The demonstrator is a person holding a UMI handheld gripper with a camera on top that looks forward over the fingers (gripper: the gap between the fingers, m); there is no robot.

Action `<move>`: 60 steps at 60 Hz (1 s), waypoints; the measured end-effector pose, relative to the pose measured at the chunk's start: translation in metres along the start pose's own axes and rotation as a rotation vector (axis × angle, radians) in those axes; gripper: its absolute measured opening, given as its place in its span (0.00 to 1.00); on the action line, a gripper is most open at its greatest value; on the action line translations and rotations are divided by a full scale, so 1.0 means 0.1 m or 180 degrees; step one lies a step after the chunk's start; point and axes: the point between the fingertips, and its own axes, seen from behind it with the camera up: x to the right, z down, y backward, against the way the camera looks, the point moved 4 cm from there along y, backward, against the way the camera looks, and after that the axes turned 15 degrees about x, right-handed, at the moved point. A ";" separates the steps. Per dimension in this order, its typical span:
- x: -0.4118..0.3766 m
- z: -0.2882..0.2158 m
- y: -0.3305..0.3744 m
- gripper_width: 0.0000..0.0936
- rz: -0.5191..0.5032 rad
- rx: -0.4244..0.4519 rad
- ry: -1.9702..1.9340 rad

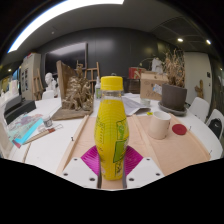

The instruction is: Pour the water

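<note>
Two pads of my gripper (110, 165) pinch the bottle (111, 125) upright; I should carry it level to the cup (160, 125), then tilt slowly.

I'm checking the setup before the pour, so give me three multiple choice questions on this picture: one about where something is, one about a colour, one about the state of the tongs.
1. Where is the bottle?
A. Between the fingers of the tongs
B. Lying on its side beside the laptop
C. On a chair behind the table

2. What colour is the bottle's cap?
A. Red
B. Yellow
C. Blue

3. How is the bottle standing?
A. Tipped over the white cup
B. Upside down
C. Upright, cap on

Answers:
1. A, the bottle stands upright with a pink-padded finger at each side of its base.
2. B, the cap is yellow, matching the yellow body.
3. C, it stands straight with the cap in place, and the white cup sits apart to one side on the white table.
</note>
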 end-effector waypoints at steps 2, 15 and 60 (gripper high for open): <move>0.00 -0.06 -0.01 0.29 -0.0017 0.0011 -0.0032; 0.06 -0.90 -0.19 0.29 -0.0297 0.0213 -0.0986; 0.73 -1.31 -1.34 0.29 -0.0535 -0.0623 -0.6466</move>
